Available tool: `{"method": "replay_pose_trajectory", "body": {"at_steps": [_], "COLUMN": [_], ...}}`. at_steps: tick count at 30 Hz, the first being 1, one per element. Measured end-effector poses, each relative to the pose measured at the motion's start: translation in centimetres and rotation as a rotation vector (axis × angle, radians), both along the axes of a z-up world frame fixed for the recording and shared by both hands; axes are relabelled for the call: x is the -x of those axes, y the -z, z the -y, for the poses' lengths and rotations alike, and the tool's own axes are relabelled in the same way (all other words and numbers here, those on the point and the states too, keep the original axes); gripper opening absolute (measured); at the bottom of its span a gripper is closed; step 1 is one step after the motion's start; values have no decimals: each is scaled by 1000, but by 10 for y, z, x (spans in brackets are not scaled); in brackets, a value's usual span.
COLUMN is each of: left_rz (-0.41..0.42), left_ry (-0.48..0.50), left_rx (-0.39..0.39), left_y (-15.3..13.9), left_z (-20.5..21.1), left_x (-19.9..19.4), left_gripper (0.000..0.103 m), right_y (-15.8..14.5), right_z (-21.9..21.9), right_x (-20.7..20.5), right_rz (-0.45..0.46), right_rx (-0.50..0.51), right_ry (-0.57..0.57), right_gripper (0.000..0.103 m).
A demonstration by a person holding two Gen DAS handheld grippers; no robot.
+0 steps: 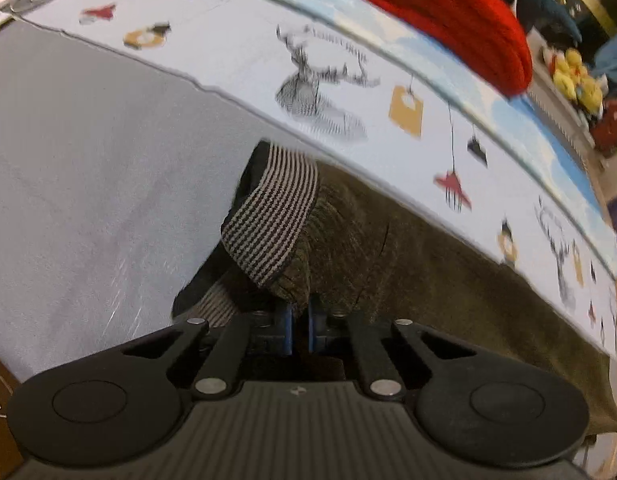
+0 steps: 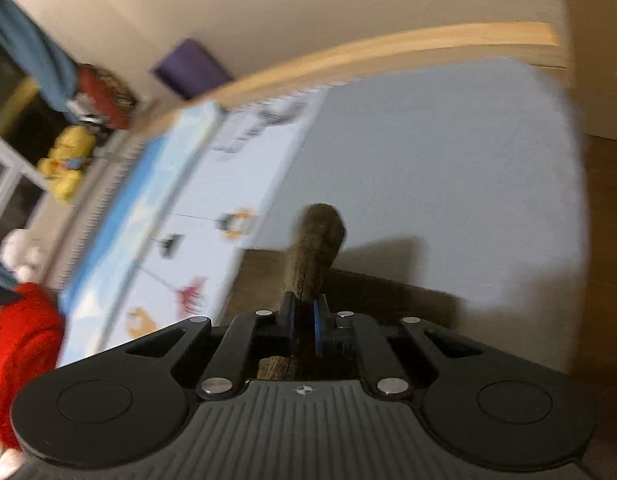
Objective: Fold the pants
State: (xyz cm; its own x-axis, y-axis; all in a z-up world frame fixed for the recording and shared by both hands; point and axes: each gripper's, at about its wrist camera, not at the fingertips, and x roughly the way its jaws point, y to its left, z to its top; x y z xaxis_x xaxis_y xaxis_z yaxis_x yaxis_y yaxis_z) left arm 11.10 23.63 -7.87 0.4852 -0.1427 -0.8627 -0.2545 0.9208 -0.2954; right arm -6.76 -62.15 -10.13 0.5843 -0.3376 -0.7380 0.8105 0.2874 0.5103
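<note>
The pants (image 1: 408, 276) are dark olive-brown, with a striped ribbed waistband (image 1: 272, 216). They lie spread on a grey sheet (image 1: 88, 168) and reach to the right. My left gripper (image 1: 300, 312) is shut on the pants at the waistband, which folds up over the jaws. In the right wrist view, my right gripper (image 2: 304, 308) is shut on a bunched fold of the pants (image 2: 316, 248) that sticks up between the jaws. The rest of the pants lies below it on the sheet (image 2: 448, 184).
A white printed blanket (image 1: 348, 60) with deer and tag motifs runs along the far side of the pants; it also shows in the right wrist view (image 2: 212, 216). A red knit garment (image 1: 456, 16) lies behind it. Yellow plush toys (image 2: 64, 164) and a wooden bed edge (image 2: 348, 60) stand beyond.
</note>
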Motion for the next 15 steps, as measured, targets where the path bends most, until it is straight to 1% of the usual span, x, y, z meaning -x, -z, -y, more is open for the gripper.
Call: {"method": "replay_pose_trajectory", "body": {"at_steps": [2, 3, 4, 5, 6, 7, 8, 9, 10, 13, 15], "left_rz": [-57, -78, -87, -85, -72, -61, -55, -51, -49, -56, -52], "left_ry": [19, 22, 20, 11, -7, -30, -55, -77, -102, -166, -198], "left_rx": [11, 27, 48, 78, 111, 142, 173, 200, 220, 198, 178], "left_y": [9, 13, 15, 16, 16, 15, 15, 16, 17, 19, 19], "left_z": [-6, -9, -14, -18, -24, -30, -35, -39, -42, -48, -50], "left_x": [2, 3, 4, 5, 7, 8, 8, 8, 7, 1, -5], "left_gripper": [7, 7, 9, 9, 13, 22, 29, 41, 46, 48, 47], "right_y": [27, 38, 44, 45, 43, 41, 39, 38, 39, 39, 37], "right_z": [11, 14, 16, 17, 18, 17, 16, 15, 13, 11, 11], "right_x": [2, 3, 4, 6, 5, 4, 1, -2, -5, -12, -13], "right_rz": [-89, -119, -131, -130, -123, -127, -134, -142, -150, -178, -188], "right_rx": [-122, -176, -193, -190, -171, -148, -125, -107, -93, -65, -41], "right_ry": [-24, -33, -31, -29, -29, -31, -38, -49, -58, -72, -83], "right_gripper": [10, 11, 15, 15, 15, 15, 18, 21, 22, 22, 14]}}
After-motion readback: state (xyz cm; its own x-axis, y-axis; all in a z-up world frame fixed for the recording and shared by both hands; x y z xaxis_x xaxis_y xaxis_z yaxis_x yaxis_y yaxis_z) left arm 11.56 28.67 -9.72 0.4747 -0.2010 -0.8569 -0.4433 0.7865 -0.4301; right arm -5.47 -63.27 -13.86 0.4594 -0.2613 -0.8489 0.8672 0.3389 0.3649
